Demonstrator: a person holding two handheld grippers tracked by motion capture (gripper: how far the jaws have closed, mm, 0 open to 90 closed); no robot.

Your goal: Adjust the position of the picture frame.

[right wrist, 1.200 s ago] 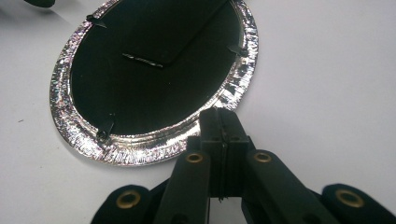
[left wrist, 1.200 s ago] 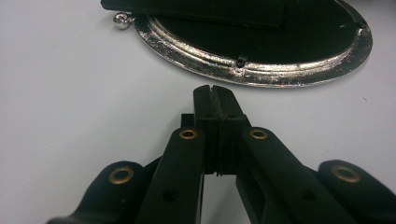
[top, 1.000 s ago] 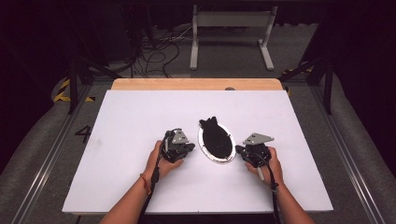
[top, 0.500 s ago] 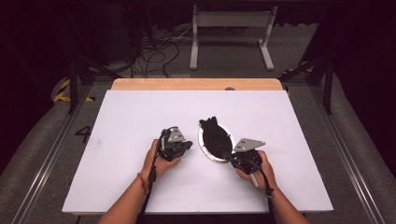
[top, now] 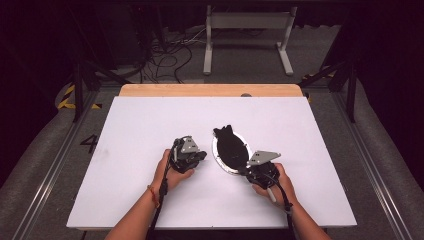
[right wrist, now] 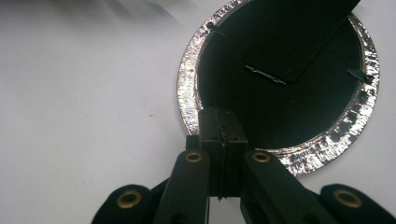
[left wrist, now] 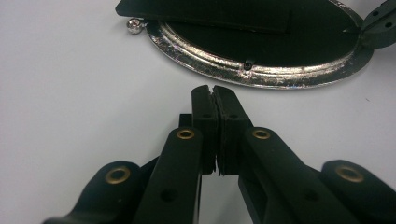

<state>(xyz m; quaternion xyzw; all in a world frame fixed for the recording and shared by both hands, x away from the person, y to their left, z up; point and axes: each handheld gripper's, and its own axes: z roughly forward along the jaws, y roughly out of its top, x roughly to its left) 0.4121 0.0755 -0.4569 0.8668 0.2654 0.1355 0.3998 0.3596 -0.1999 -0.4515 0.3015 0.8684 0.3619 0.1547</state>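
We see an oval mirror [top: 230, 151] lying face down mid-worktop [top: 130, 130], long axis running away from us. Both tongs are pressed together, empty: right tongs [right wrist: 222, 122] touch its near rim, left tongs [left wrist: 214, 95] just beside.

The place looks like a lab or recording studio set up for filming, not a home. A bare white worktop [top: 150, 130] with a wooden edge [top: 210, 90] stands in a dark room with black surroundings, and grey floor shows around it. Loose cables [top: 170, 55] trail across the floor behind it beside a grey metal stand [top: 247, 30], yellow-and-black hazard tape [top: 67, 97] marks the floor at the left, and metal rails [top: 45, 175] run along both sides.
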